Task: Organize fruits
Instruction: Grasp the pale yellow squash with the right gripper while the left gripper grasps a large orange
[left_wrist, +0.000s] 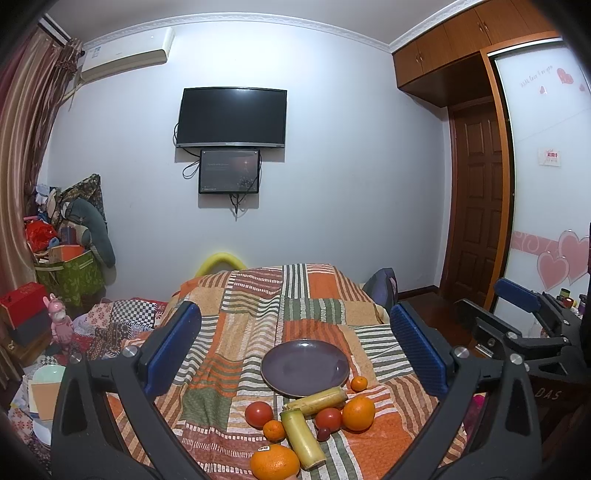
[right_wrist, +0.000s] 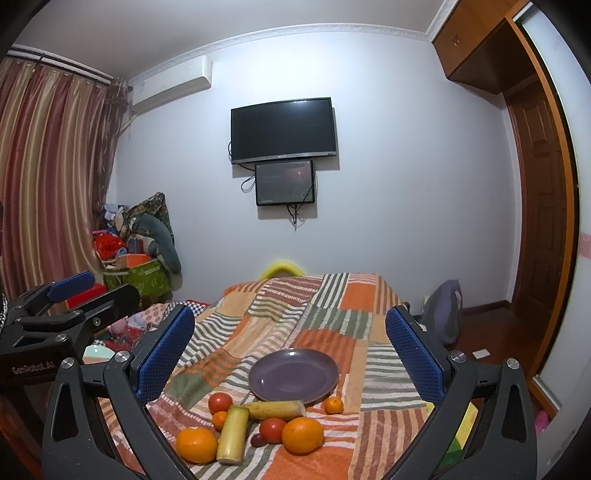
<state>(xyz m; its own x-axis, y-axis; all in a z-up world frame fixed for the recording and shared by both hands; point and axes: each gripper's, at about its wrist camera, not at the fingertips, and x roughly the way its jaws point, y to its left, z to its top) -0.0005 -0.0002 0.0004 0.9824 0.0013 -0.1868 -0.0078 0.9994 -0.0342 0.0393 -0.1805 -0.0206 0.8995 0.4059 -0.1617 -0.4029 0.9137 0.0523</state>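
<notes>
Surface: a bed (left_wrist: 258, 295) covered with a patchwork striped blanket is carrying everything.
Plate: one purple plate (left_wrist: 305, 367) is lying bare on the blanket, just behind the fruit.
Large oranges: two; one with a sticker (left_wrist: 275, 462) is sitting nearest the camera in the left view, the other (left_wrist: 358, 412) is sitting at the right of the cluster.
Small tangerines: two; one (left_wrist: 359, 383) is resting just beside the plate's rim, one (left_wrist: 274, 430) is lying between a tomato and a cane piece.
Tomatoes: two; one (left_wrist: 259, 414) is sitting at the left, one (left_wrist: 328, 419) is sitting against the right orange.
Cane-like yellow-green sticks: two; one (left_wrist: 317, 401) is lying crosswise at the plate's near rim, one (left_wrist: 302, 439) is pointing toward the camera.
Dark grape-like fruit: one (left_wrist: 324, 434) is lying in front of the right tomato.
Left gripper (left_wrist: 295, 347): it is hovering over the bed, jaws wide apart, holding nothing.
Right gripper (right_wrist: 290, 350): it is hovering likewise, jaws spread, holding nothing.
Screens: two dark screens (left_wrist: 232, 118) are hanging on the wall.
</notes>
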